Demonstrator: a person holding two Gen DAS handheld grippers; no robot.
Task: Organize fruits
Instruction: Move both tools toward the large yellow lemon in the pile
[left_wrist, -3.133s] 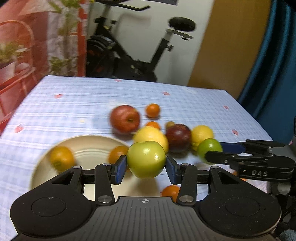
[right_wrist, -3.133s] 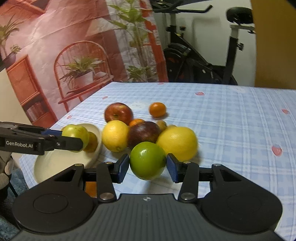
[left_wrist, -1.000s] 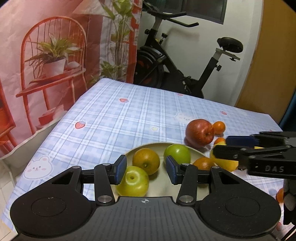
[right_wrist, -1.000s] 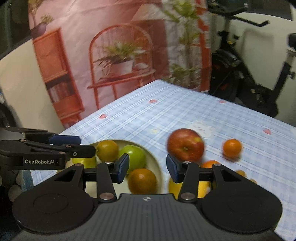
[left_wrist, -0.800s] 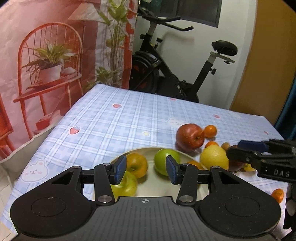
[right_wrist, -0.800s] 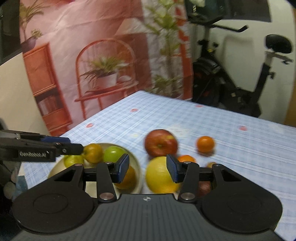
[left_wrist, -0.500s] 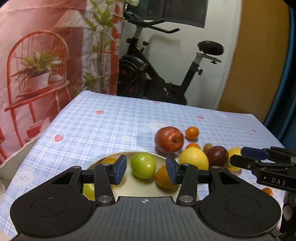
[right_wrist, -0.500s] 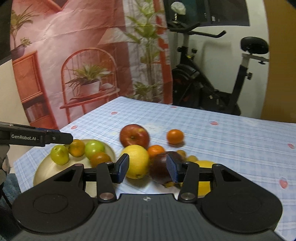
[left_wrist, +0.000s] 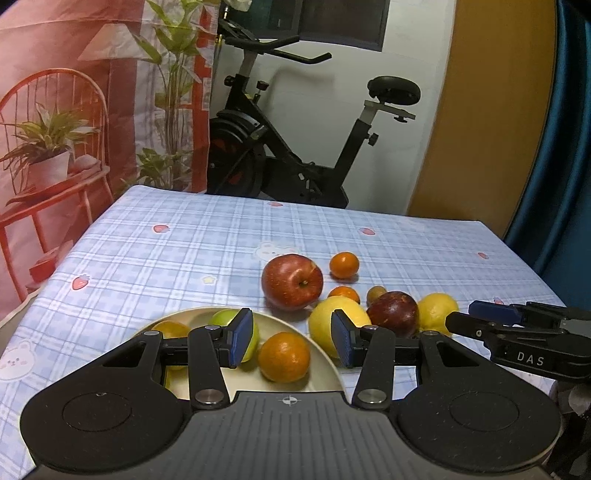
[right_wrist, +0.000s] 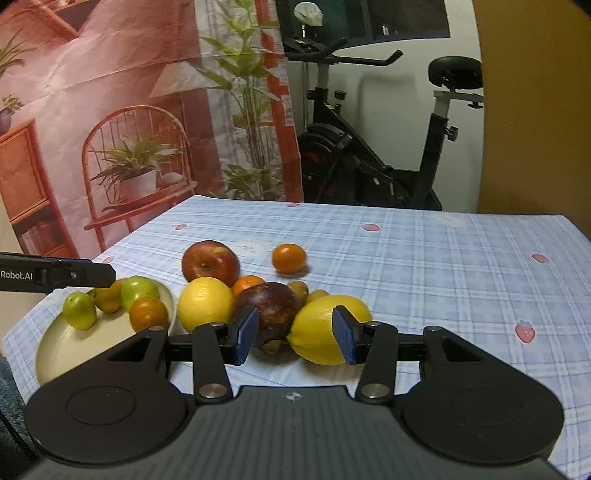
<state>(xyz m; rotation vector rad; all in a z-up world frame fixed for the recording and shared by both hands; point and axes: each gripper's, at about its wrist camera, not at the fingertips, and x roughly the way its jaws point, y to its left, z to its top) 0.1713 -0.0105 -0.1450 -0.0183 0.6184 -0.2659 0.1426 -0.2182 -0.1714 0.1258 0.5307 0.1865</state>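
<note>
Two grippers are held above a desk covered by a checked cloth; both sets of jaws are parted with nothing gripped. In the left wrist view, the left gripper is seen at lower centre, over a cream plate in which an orange and a green apple lie. In the right wrist view, the right gripper is framed before a dark plum and a lemon, with a red apple behind them at centre left.
</note>
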